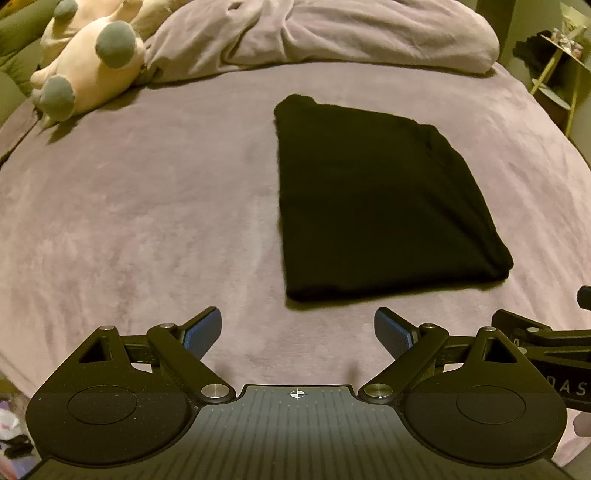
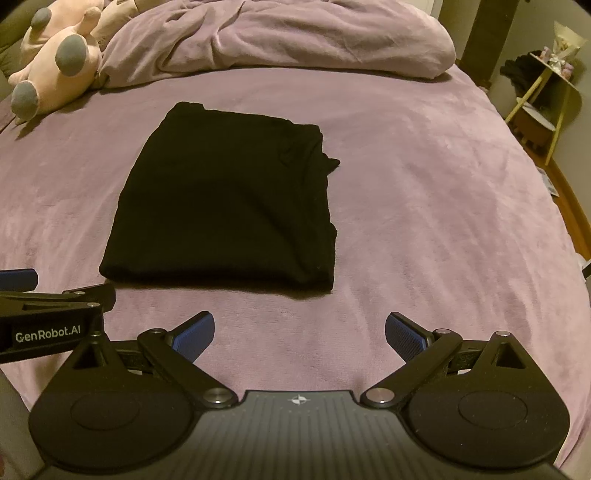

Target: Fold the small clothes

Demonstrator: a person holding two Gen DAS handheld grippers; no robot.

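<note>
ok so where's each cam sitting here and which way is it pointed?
Left wrist: on the left gripper, low over the bed, facing the headboard end; folded black garment ahead to its right; own open jaws show, the right gripper at its right edge.
Right wrist: on the right gripper, same heading; garment ahead to its left; own open jaws show, the left gripper at its left edge.
Shared: garment, purple blanket, pink plush toy, rumpled duvet.
</note>
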